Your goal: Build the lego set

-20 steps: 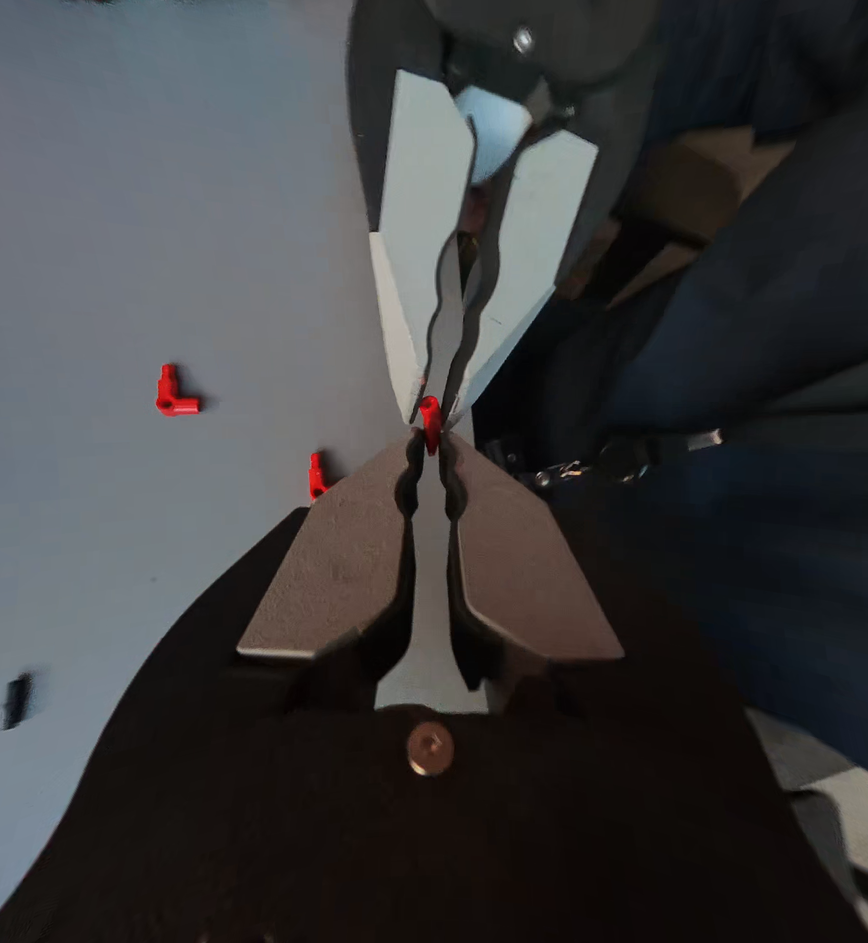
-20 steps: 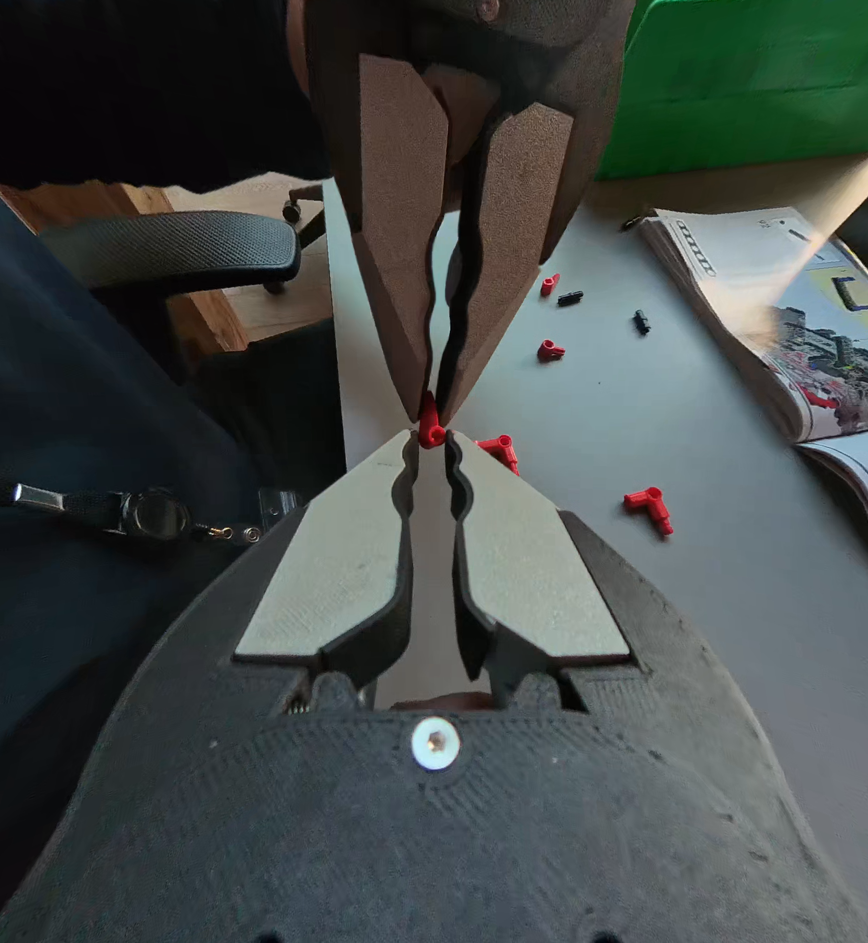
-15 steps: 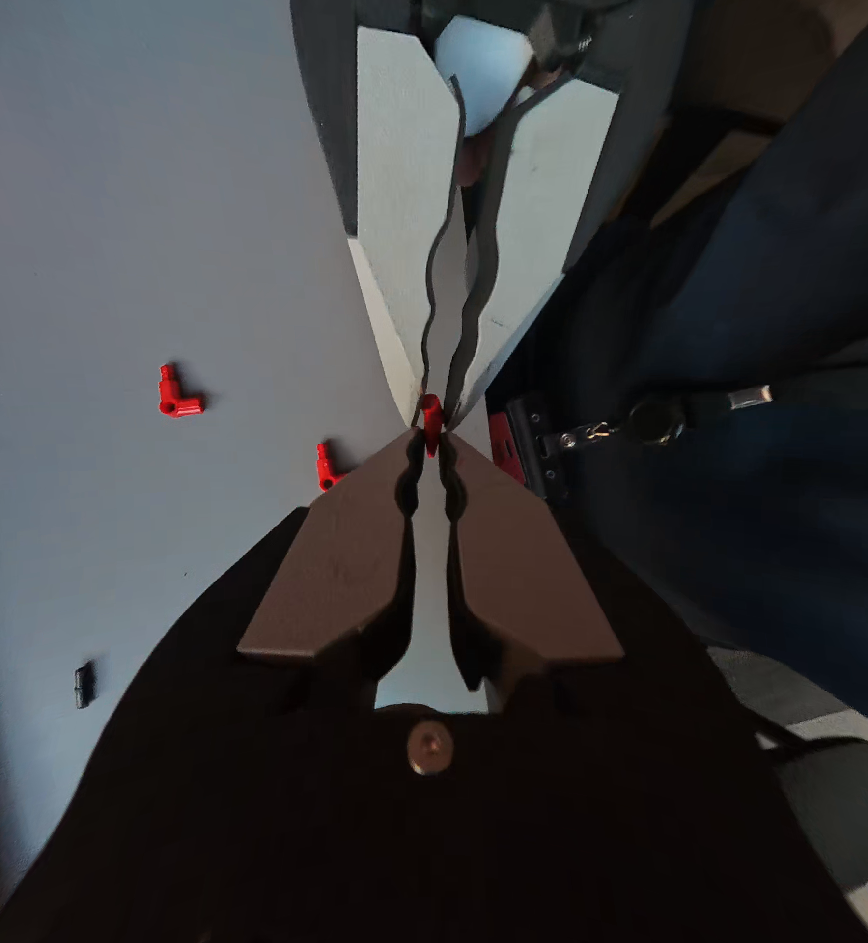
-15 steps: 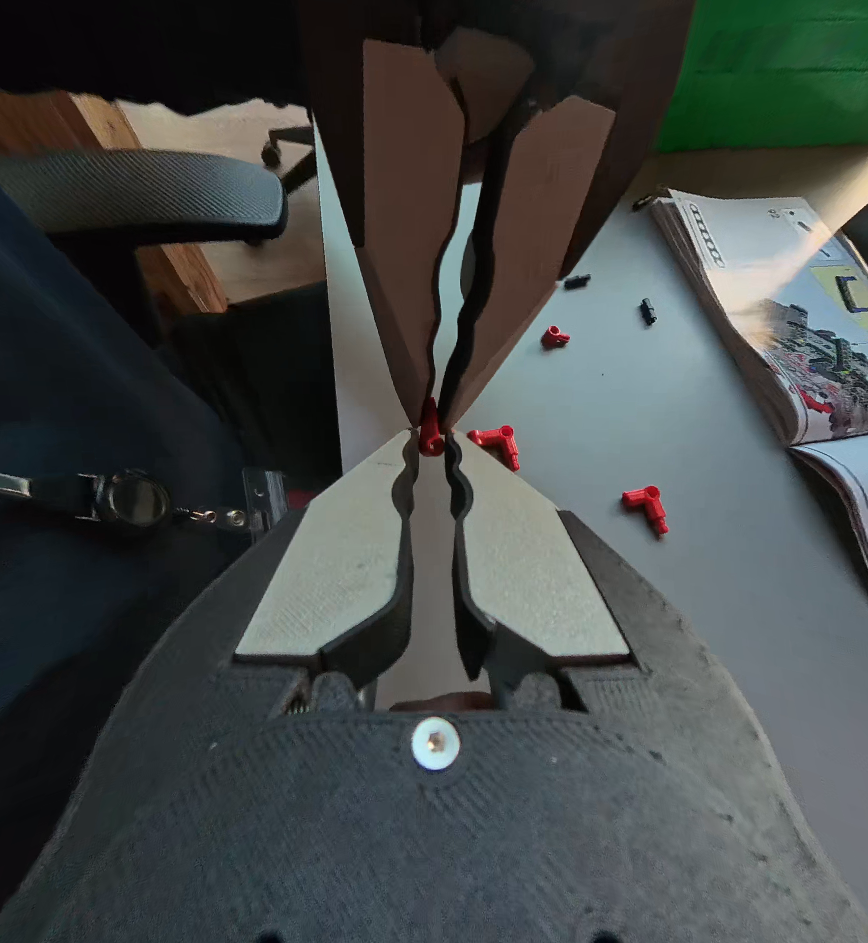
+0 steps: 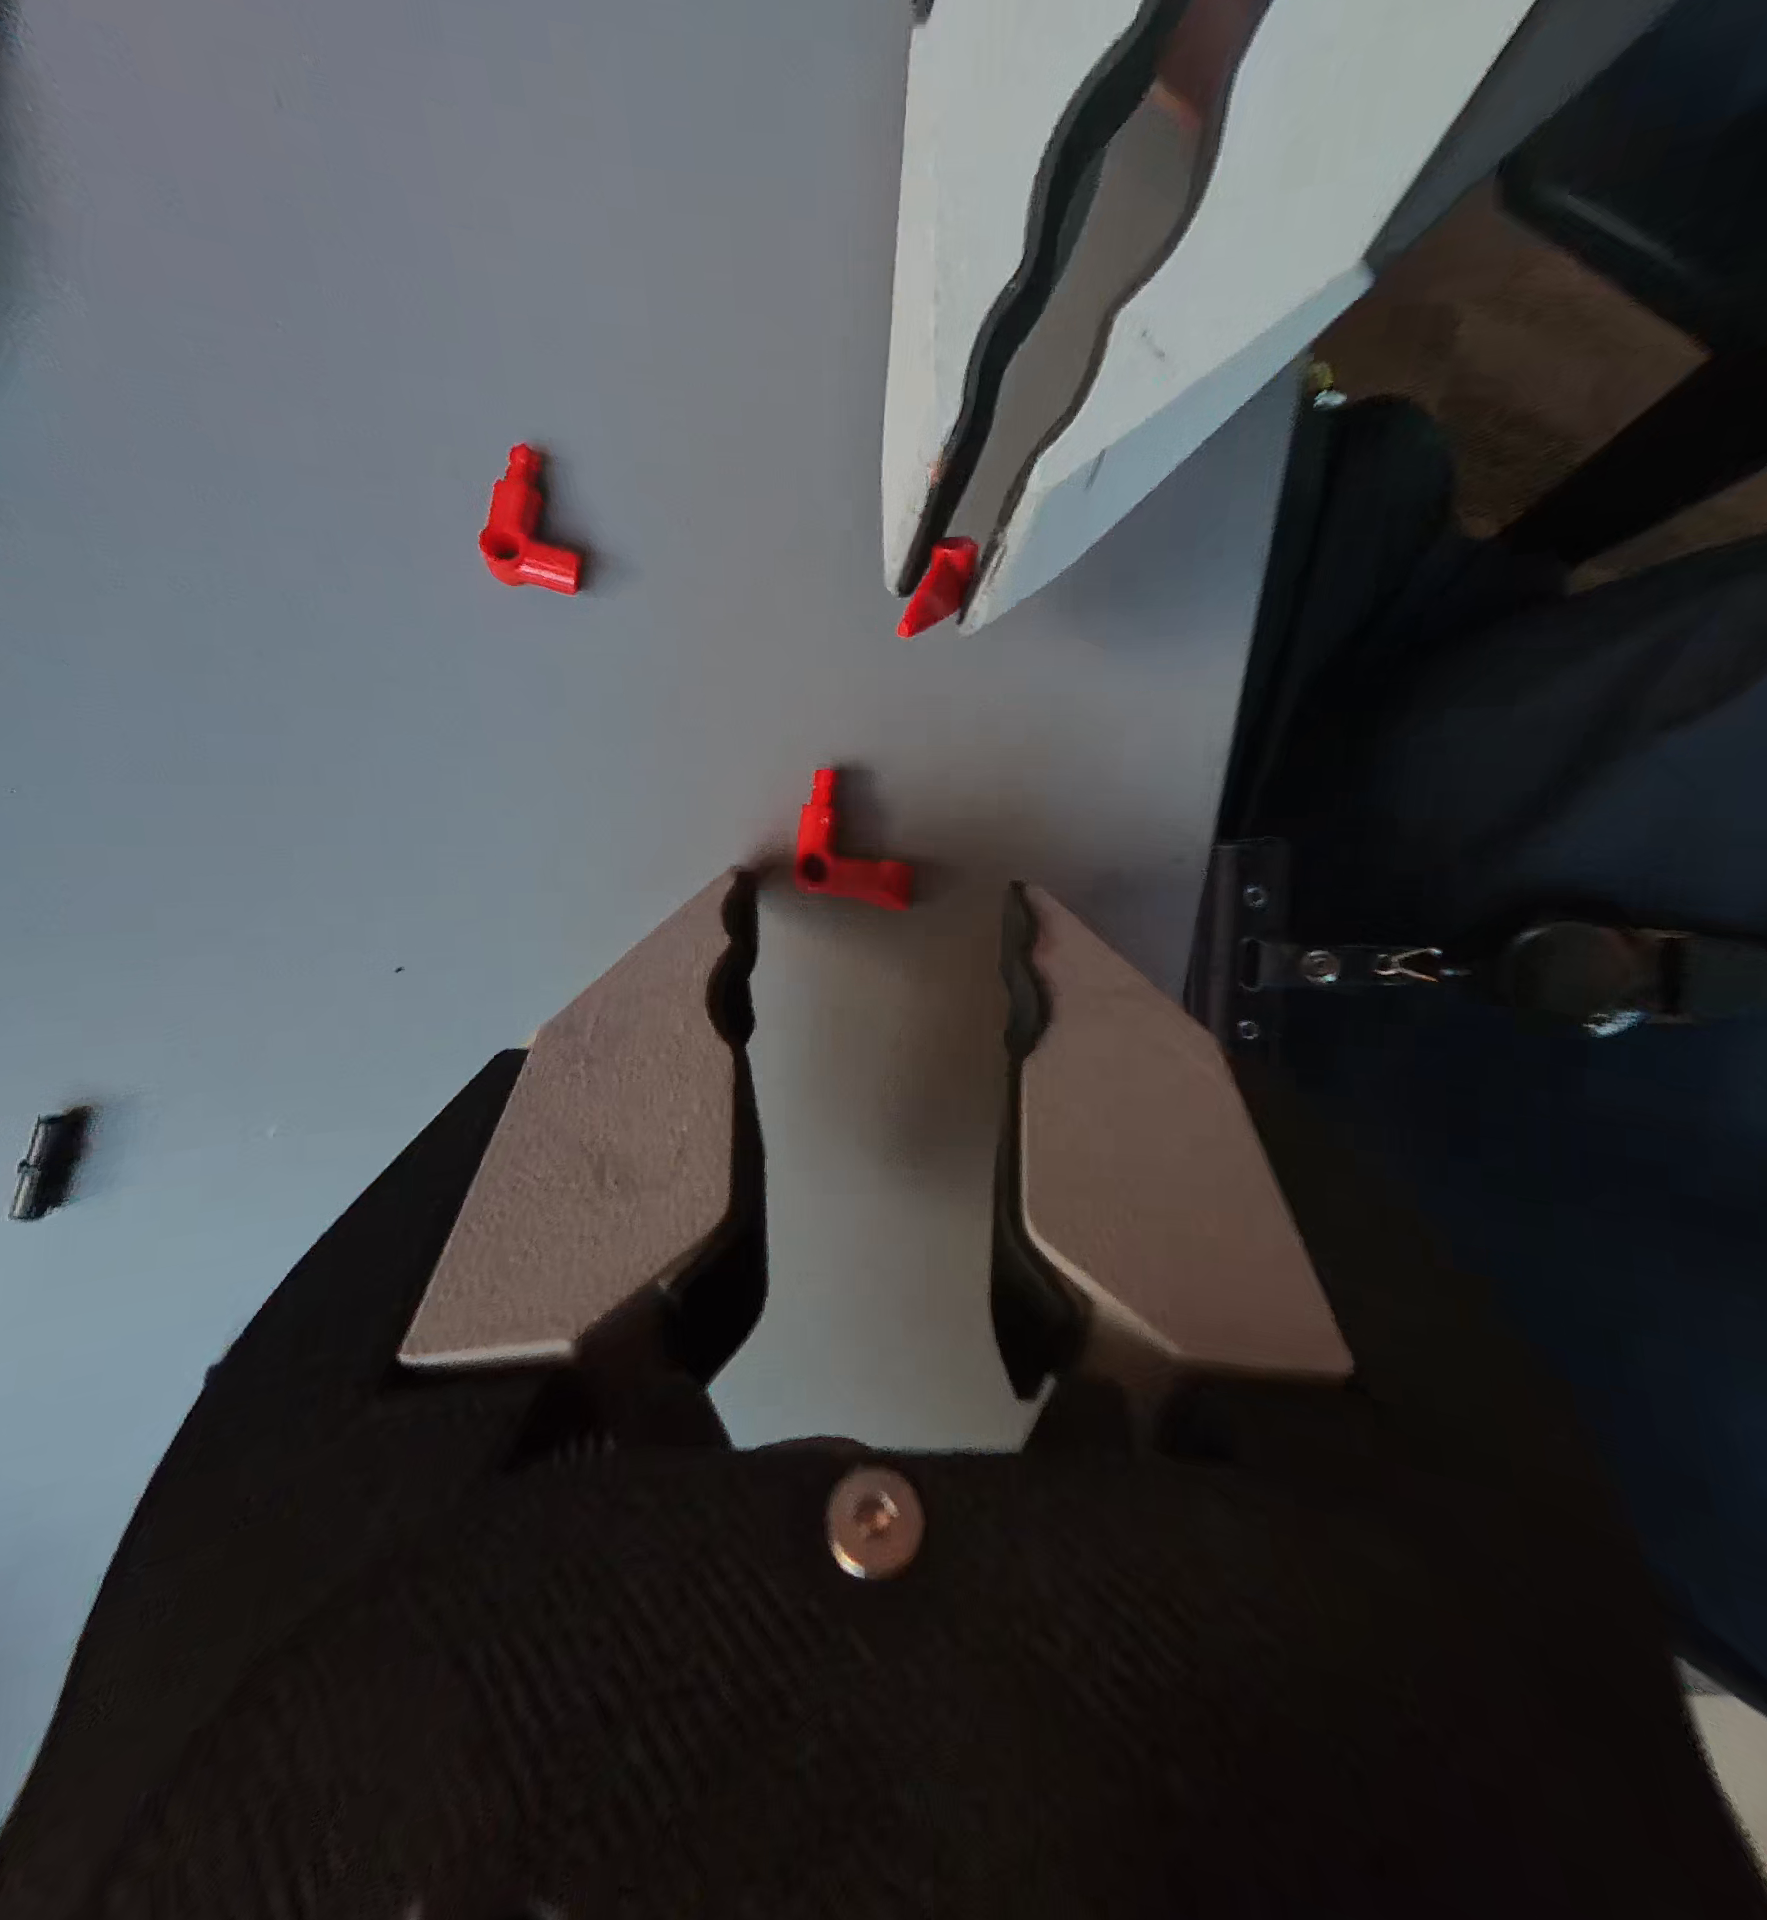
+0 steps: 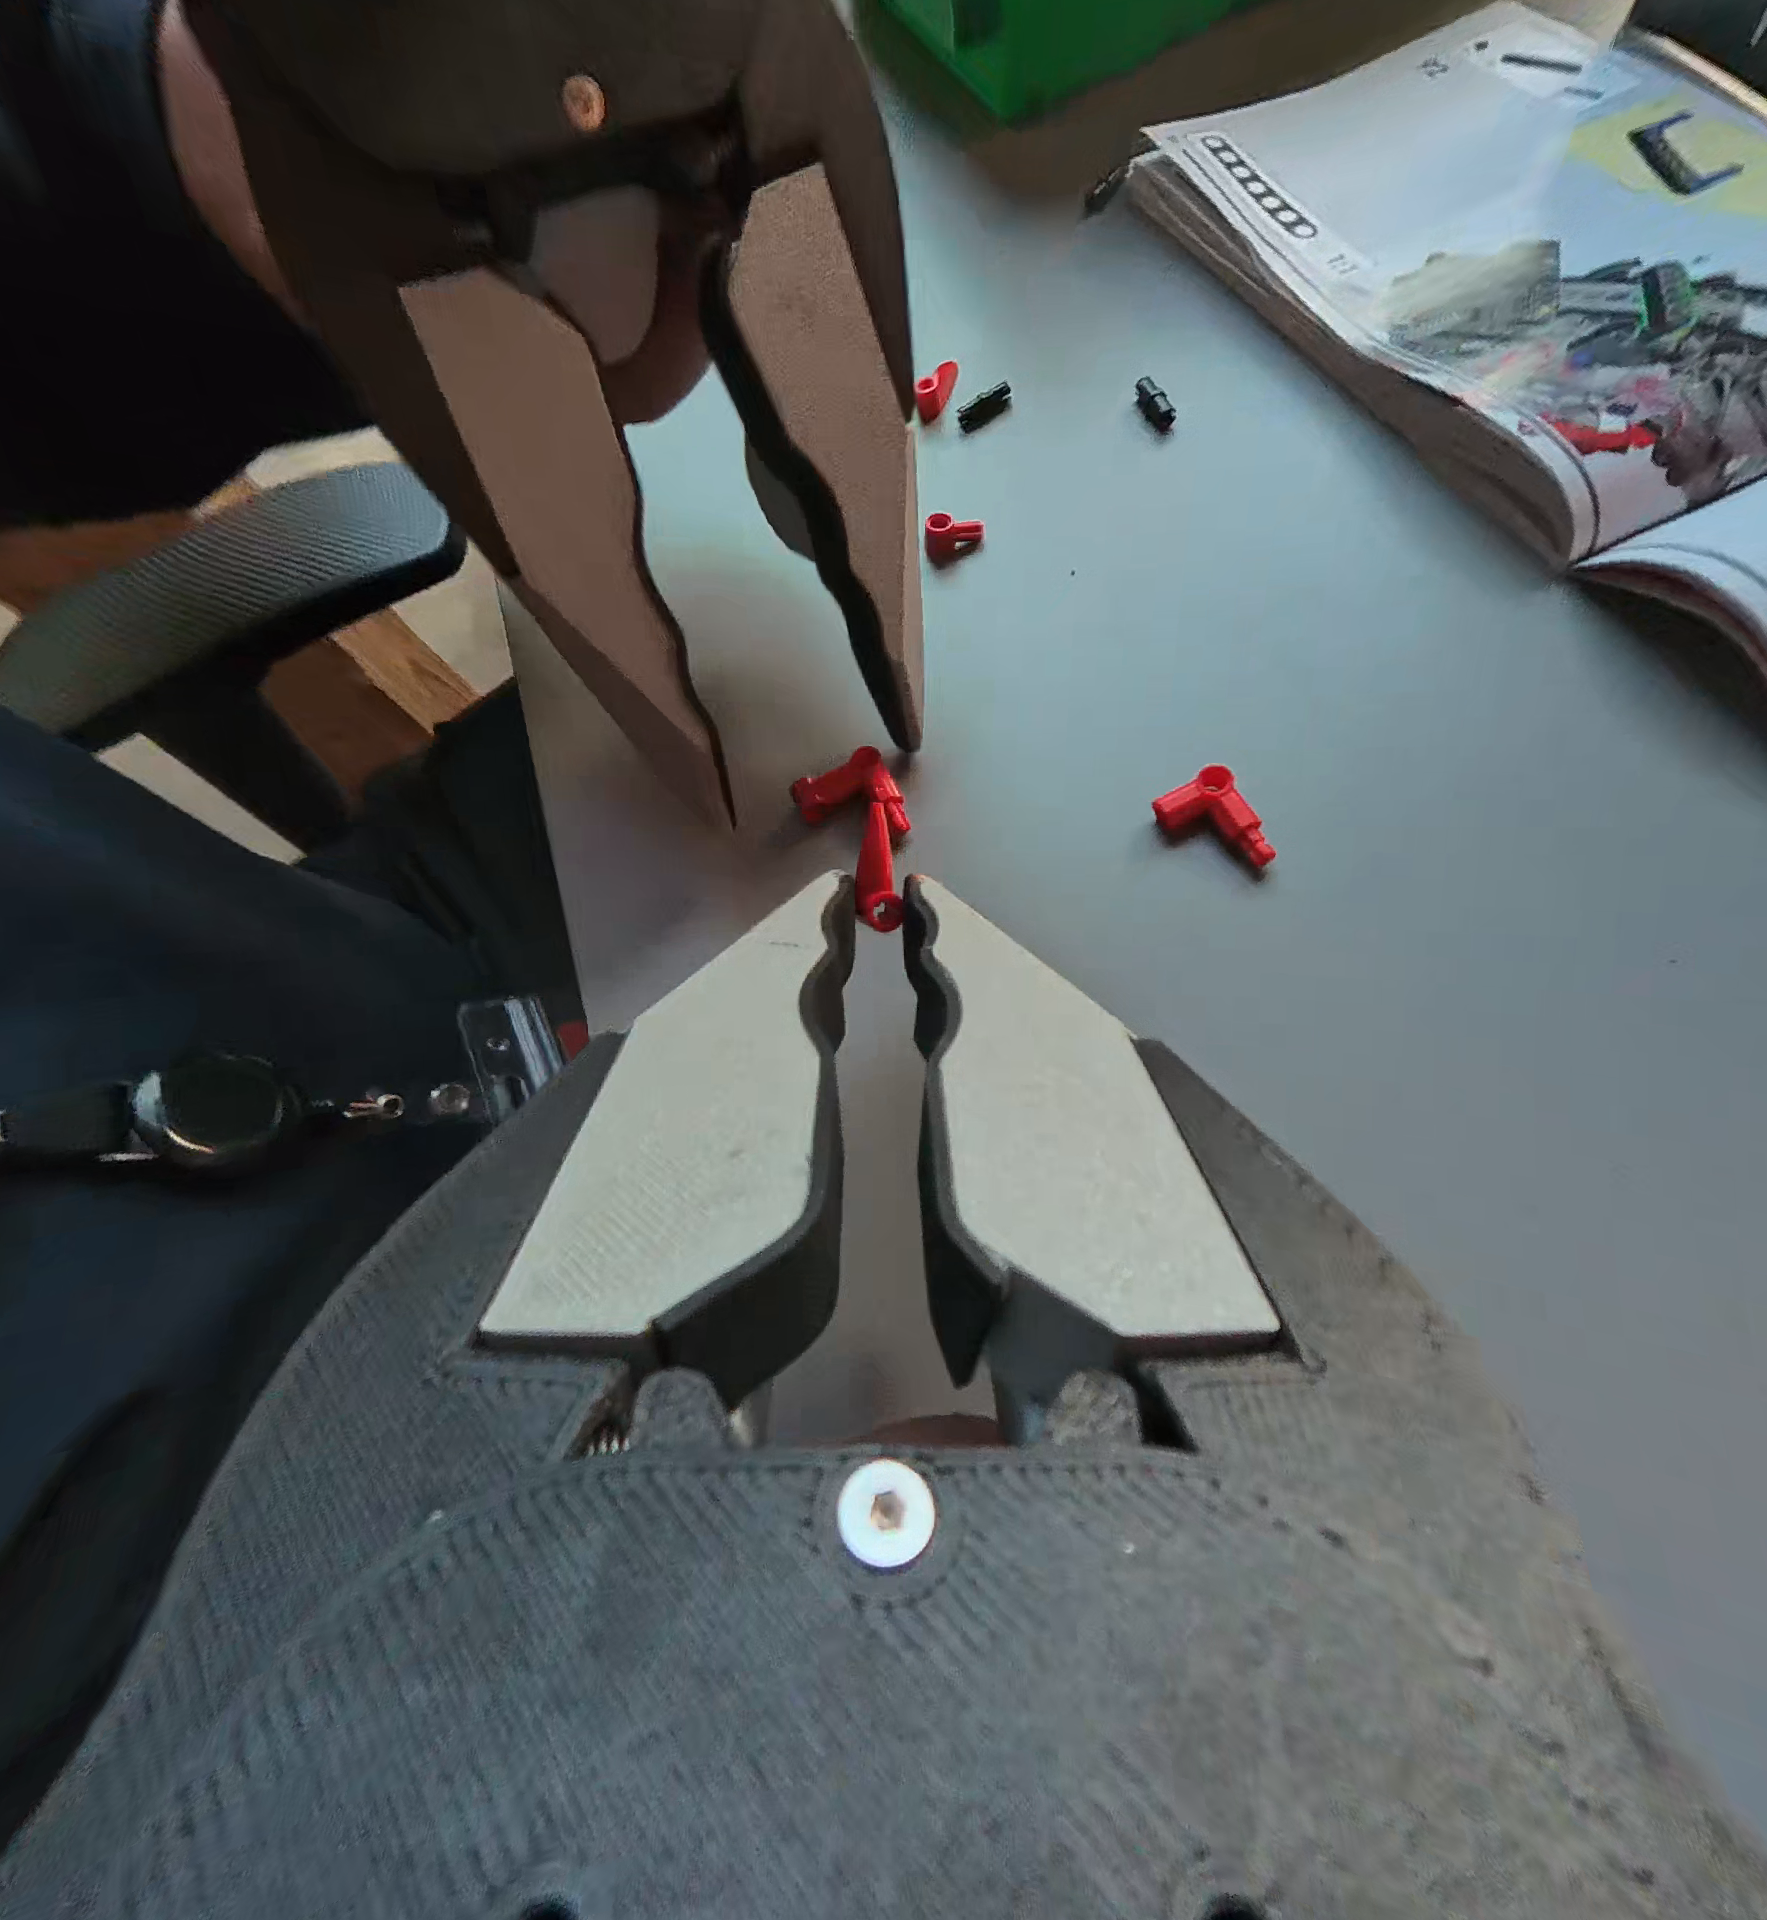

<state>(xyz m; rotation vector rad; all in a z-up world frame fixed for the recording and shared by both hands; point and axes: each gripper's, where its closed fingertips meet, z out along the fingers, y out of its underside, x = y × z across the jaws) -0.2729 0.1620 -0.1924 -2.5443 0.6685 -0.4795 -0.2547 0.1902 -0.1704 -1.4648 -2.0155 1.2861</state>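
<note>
1. Our left gripper [image 5: 879,894] has its jaws spread wide and holds nothing. The tips hang low over the grey table [image 5: 235,312], on either side of a red angle connector [image 5: 843,868] that lies flat near the table edge. We judge this open stance is made ready to take that piece.

2. Our right gripper [image 6: 879,899] is narrowed onto a small red piece [image 6: 877,862], pinched at its ring end only. The rest of the piece sticks out forward, free, probably so that another part can be joined to it.

3. The grip is at the very tips, so the piece may turn or slip if we push hard.

4. A second red angle connector [image 6: 1217,810] lies well apart to the right. Further back we see a small red connector [image 6: 952,535] and two black pins [image 6: 983,405].

5. The instruction booklet [image 6: 1481,260] lies open at the far right, near a green box [image 6: 1014,52], so that we can look at it during the work.

6. The build seems at an early stage: only loose parts are visible.
</note>
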